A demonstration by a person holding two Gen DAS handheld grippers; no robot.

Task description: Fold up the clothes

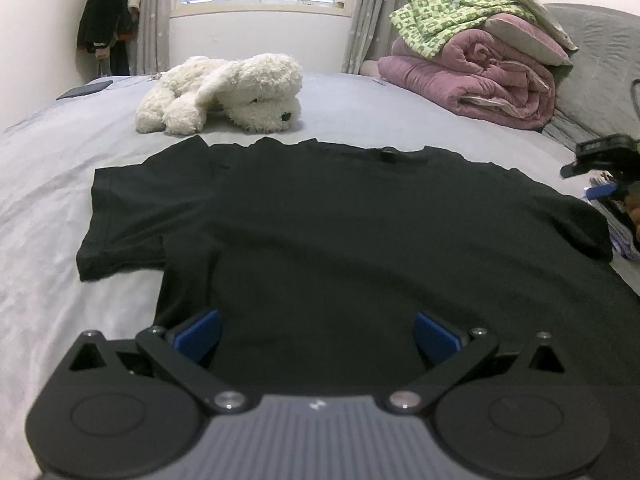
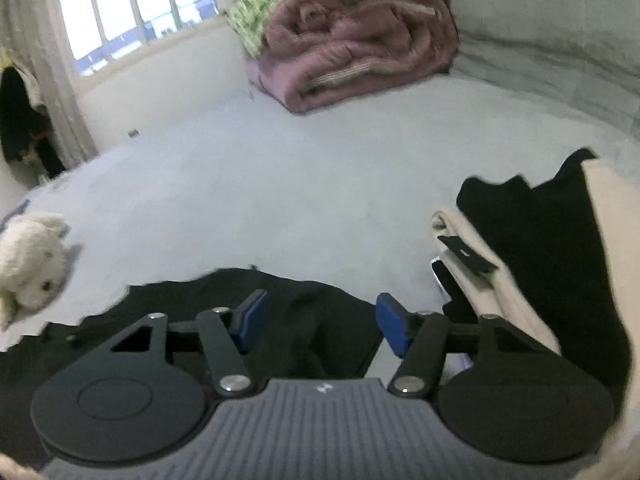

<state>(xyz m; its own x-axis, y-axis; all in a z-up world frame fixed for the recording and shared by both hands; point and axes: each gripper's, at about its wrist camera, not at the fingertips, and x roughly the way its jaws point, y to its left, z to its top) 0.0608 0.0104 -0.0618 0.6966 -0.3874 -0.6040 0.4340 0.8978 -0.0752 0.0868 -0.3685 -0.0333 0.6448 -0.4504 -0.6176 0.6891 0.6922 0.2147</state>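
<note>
Now, over a black T-shirt flat on the bed, both grippers' fingers gape empty; best pinch hem and shoulder squarely.

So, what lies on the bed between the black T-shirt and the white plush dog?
Nothing: in the left wrist view only a narrow strip of bare grey bedsheet separates the black T-shirt from the white plush dog.

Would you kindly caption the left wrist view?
Open left gripper above black T-shirt spread flat on grey bed.
</note>
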